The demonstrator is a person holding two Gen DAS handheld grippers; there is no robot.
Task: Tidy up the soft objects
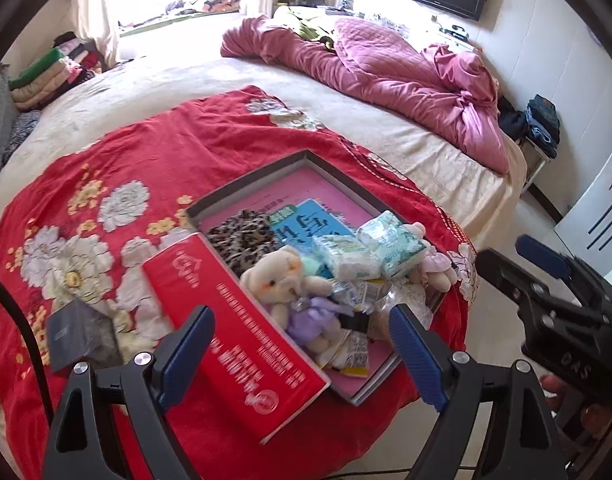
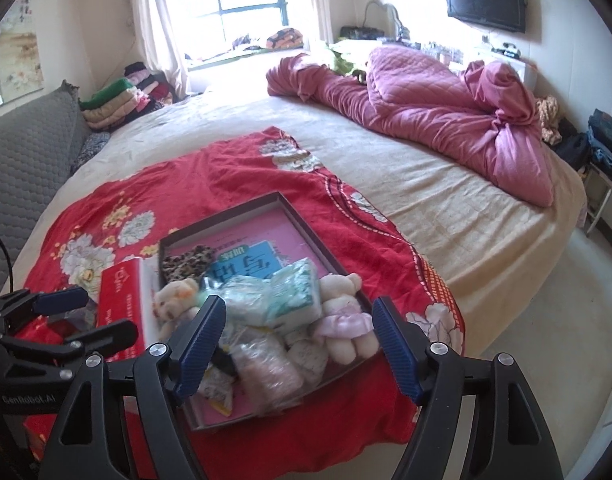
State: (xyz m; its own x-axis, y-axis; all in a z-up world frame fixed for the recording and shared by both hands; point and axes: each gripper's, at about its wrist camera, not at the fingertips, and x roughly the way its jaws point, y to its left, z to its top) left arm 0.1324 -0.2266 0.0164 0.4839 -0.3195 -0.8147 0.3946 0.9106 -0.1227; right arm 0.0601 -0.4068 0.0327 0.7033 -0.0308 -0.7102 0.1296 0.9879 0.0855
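A shallow grey-rimmed tray (image 1: pixel 246 178) (image 2: pixel 218 218) lies on a red floral cloth (image 1: pixel 146 152) on the bed. It holds a cream teddy bear (image 1: pixel 282 276) (image 2: pixel 176 294), tissue packs (image 1: pixel 346 258) (image 2: pixel 296 292), a leopard-print piece (image 1: pixel 242 236), a purple plush (image 1: pixel 310 316), a bear in a pink dress (image 2: pixel 342 312) and a blue book (image 1: pixel 310 220). My left gripper (image 1: pixel 302 352) hovers open above the tray's near end, nothing between its fingers. My right gripper (image 2: pixel 298 348) is open too, above the packets, apart from them.
A red box (image 1: pixel 234 332) (image 2: pixel 120 300) leans along the tray's left side, with a small dark box (image 1: pixel 78 332) beside it. A crumpled pink quilt (image 1: pixel 386 68) lies at the bed's far side. Folded clothes (image 1: pixel 54 72) are stacked by the window. The bed edge and floor are at right.
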